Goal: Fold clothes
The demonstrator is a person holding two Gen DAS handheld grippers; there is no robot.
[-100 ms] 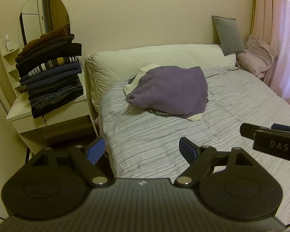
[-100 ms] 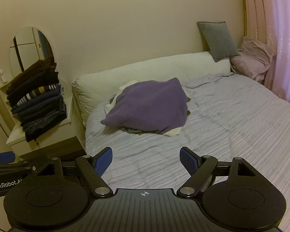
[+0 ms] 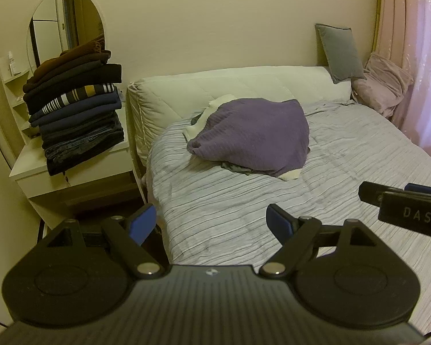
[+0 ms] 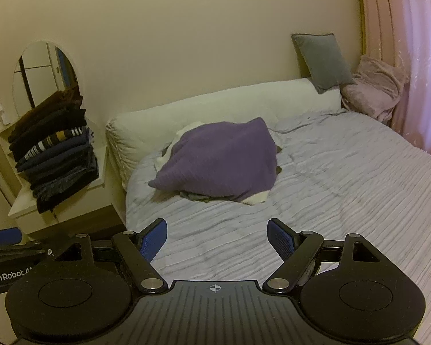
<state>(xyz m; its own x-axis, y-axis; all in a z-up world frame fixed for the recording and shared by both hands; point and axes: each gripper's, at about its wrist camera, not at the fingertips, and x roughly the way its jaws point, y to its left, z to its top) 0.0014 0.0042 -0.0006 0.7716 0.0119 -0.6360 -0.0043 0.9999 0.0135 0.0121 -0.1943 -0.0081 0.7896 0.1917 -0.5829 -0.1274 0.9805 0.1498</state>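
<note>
A loose pile of clothes lies on the bed, topped by a purple knit garment (image 3: 252,138) (image 4: 221,161) with white and grey pieces sticking out beneath it. My left gripper (image 3: 211,224) hangs open over the bed's near left corner, well short of the pile and holding nothing. My right gripper (image 4: 217,238) is also open and empty, above the striped bedsheet (image 4: 316,201) in front of the pile. In the left wrist view the right gripper (image 3: 402,207) shows at the right edge. A tall stack of folded dark clothes (image 3: 74,115) (image 4: 54,149) sits on the white nightstand.
The white nightstand (image 3: 71,172) stands left of the bed under an oval mirror (image 3: 66,28). A long white pillow (image 3: 230,86), a grey cushion (image 3: 339,51) and a pink blanket (image 3: 382,83) line the headboard end. Pink curtains (image 4: 411,57) hang on the right.
</note>
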